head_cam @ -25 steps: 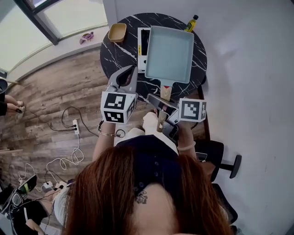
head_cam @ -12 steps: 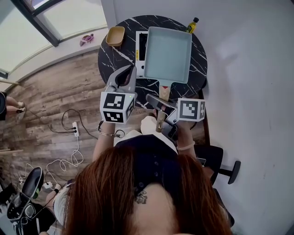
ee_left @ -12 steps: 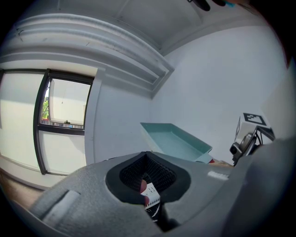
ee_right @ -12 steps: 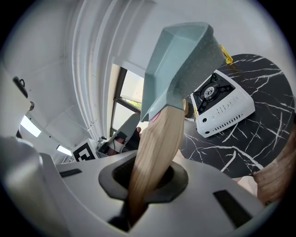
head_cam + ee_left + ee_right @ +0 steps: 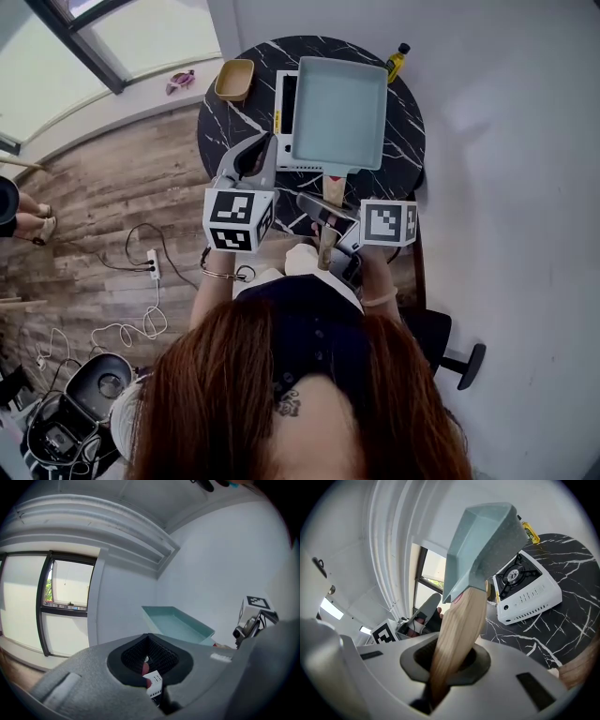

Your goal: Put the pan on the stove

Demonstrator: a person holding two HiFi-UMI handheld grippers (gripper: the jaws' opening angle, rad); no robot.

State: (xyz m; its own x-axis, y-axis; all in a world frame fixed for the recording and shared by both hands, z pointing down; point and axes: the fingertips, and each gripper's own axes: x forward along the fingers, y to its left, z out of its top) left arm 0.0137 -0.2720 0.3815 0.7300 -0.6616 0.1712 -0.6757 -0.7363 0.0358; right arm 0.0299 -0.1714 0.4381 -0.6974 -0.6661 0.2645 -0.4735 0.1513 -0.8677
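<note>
A light teal rectangular pan hangs over the white portable stove on the round black marble table and hides most of the stove. My right gripper is shut on the pan's wooden handle near the table's front edge. In the right gripper view the handle runs up out of that gripper to the pan, with the stove beyond it. My left gripper is raised left of the pan, shut and empty. From the left gripper the pan shows ahead.
A yellow bowl sits at the table's far left and an oil bottle at its far right. Cables and a power strip lie on the wooden floor. A chair stands at right, a dark device at bottom left.
The pan stays over the stove in my right gripper, barely shifted. On the floor at bottom left the dark device has come further into view.
</note>
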